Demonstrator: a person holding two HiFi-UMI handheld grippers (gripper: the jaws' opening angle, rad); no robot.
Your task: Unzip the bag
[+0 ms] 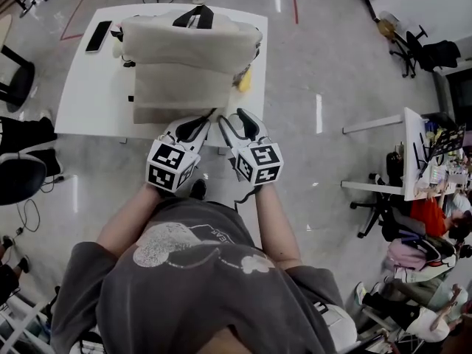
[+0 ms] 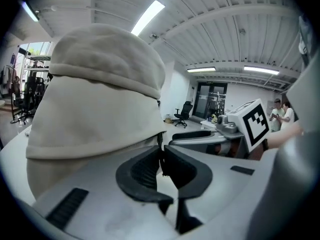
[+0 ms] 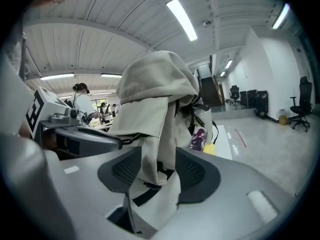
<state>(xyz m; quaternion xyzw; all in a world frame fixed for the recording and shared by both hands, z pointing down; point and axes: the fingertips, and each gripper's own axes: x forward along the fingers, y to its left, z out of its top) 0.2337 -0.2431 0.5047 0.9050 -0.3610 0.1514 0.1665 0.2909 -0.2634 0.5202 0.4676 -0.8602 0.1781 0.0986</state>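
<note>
A beige backpack [image 1: 188, 57] lies on the white table [image 1: 88, 102], its near end towards me. Both grippers meet at that near end. My left gripper [image 1: 200, 121] is shut on a thin dark zipper pull [image 2: 161, 154] that hangs from the bag's lower edge; the bag [image 2: 100, 109] fills the left gripper view above the pads. My right gripper [image 1: 234, 118] stands open just to its right. A fold of beige fabric with a black strap [image 3: 156, 159] hangs between the right gripper's pads [image 3: 192, 171], which do not press on it.
A black phone [image 1: 98, 35] lies at the table's far left corner. A yellow thing [image 1: 244, 80] and a picture charm [image 3: 198, 139] hang at the bag's right side. Black chairs [image 1: 18, 175] stand left of the table, and a cluttered desk [image 1: 409, 153] with seated people stands right.
</note>
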